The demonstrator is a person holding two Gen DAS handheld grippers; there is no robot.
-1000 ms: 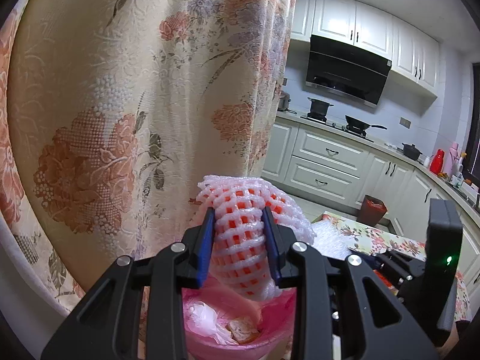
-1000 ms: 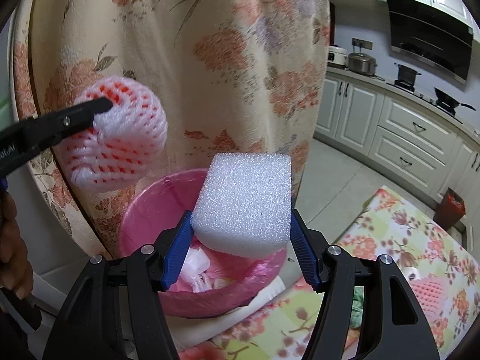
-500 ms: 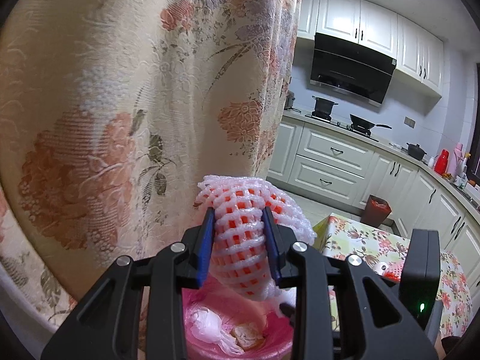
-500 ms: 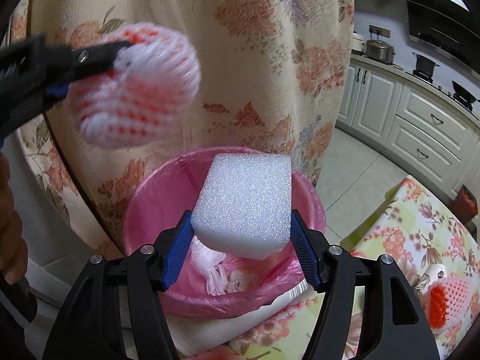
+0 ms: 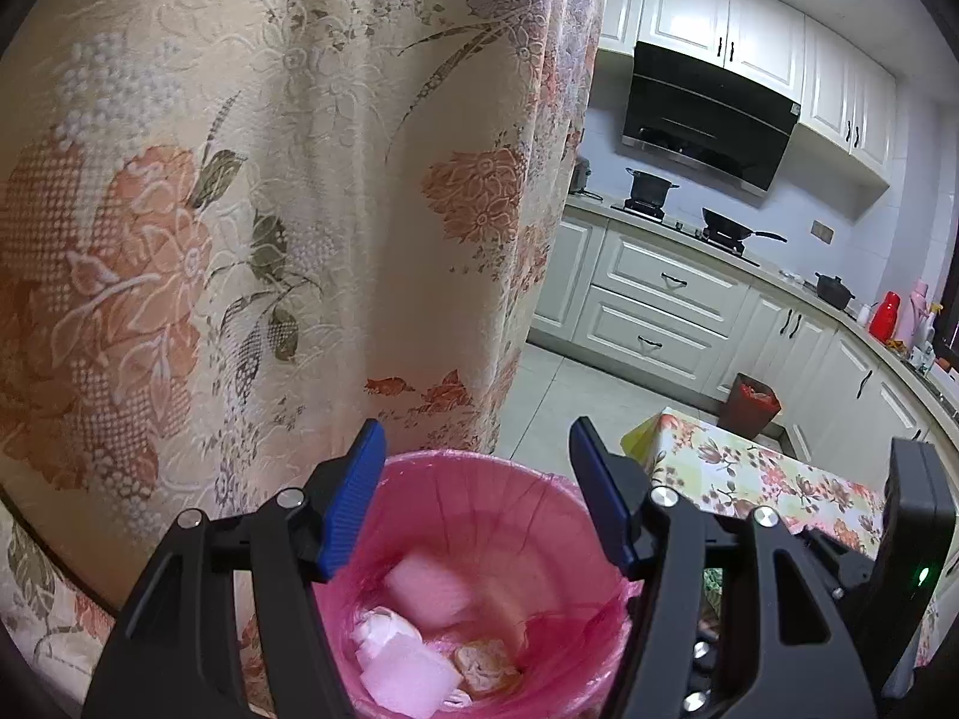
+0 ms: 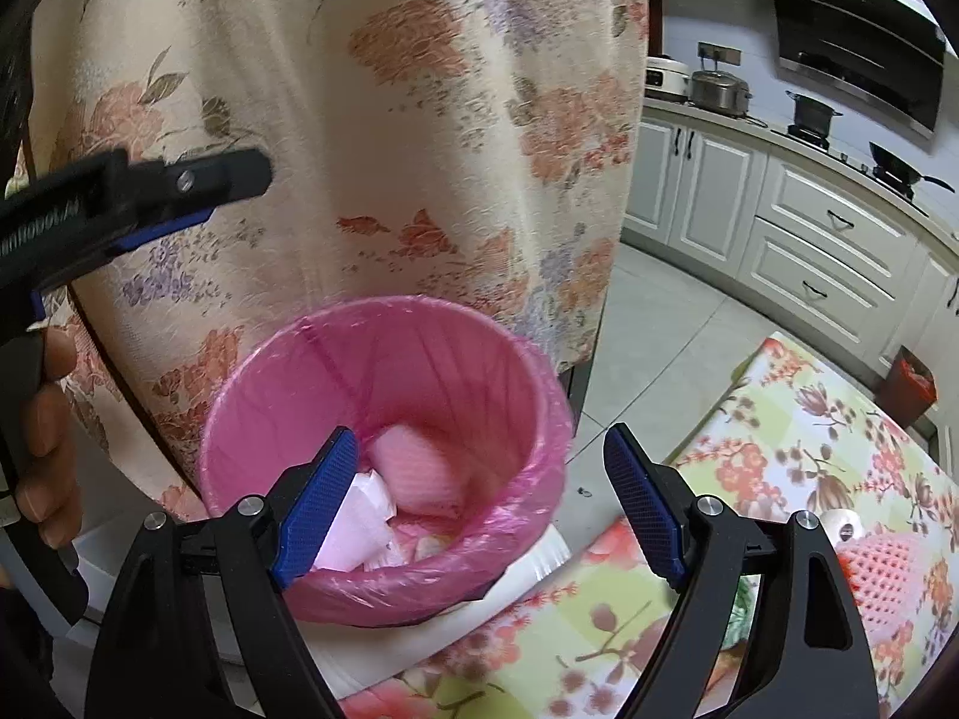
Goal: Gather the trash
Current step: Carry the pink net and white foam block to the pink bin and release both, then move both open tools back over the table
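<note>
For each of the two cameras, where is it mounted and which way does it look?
Left wrist: on the left gripper, looking down into the pink bin by the curtain; its opening fingers show, nothing between.
Right wrist: on the right gripper, above the same bin; its opening, empty fingers, the left gripper and a hand show.
Shared: bin, curtain, floral table.

left tool [image 5: 473, 494] opening, emptied, right tool [image 6: 479, 503] opening, foam block [image 6: 416, 470] dropped into bin [image 6: 539, 395]

Bin liner [image 6: 419, 359]: pink. Curtain [image 5: 270, 180]: cream with orange floral pattern. Bench cloth [image 6: 809, 449]: pale green, red-pink flowers. Gripper pads [image 5: 353, 503]: blue.
</note>
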